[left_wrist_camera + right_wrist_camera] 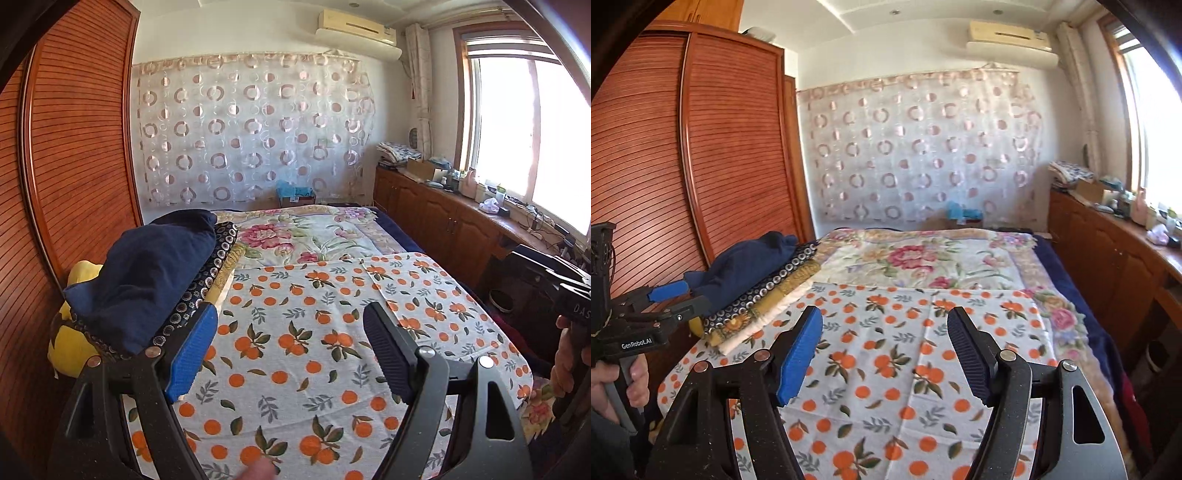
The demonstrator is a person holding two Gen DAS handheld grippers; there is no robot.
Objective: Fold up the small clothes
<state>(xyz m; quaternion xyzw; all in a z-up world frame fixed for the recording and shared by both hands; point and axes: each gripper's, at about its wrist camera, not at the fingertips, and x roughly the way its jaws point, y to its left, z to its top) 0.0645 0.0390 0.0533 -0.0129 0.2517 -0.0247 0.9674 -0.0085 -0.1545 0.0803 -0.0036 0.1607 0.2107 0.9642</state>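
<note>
A white cloth printed with oranges (314, 350) lies spread flat on the bed; it also shows in the right wrist view (905, 362). Its far right corner is folded over. My left gripper (291, 332) is open and empty, held above the cloth's near left part. My right gripper (886, 339) is open and empty above the cloth's middle. The left gripper also shows at the left edge of the right wrist view (670, 295), beside a stack of folded clothes (764, 288) topped by a dark blue garment (147, 273).
A floral blanket (306, 236) covers the bed beyond the cloth. A wooden wardrobe (74, 147) stands on the left, close to the stack. A low wooden cabinet (443, 221) with clutter runs under the window on the right. A yellow item (74, 343) lies under the stack.
</note>
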